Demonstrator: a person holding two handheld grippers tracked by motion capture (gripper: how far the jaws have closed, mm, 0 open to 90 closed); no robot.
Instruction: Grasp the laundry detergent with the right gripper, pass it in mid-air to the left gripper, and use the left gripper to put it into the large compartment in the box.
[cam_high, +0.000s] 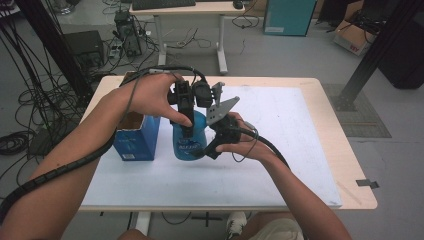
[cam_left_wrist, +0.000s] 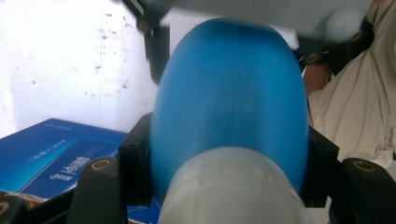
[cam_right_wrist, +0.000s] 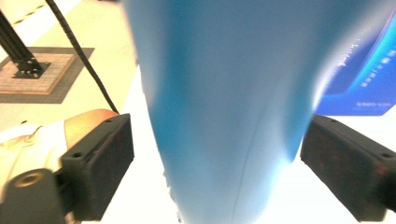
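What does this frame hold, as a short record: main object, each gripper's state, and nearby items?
main object: blue bottle, upright on the white mat
left gripper: comes from above, jaws shut on the blue bottle just below its pale cap
right gripper: at the bottle's right side, jaws open, pads clear of the bottle between them
nearby: open blue box standing left of the bottle

The left gripper (cam_high: 186, 131) sits just left of centre in the high view, pointing straight down from a hand (cam_high: 150, 95) arched over it, forearm rising from the lower left corner. Its jaws are clamped tight. The right gripper (cam_high: 209, 150), at centre, seems to point leftward; its jaws stand apart, pads (cam_right_wrist: 100, 163) touching nothing. Its hand (cam_high: 250, 145) cups it from lower right.
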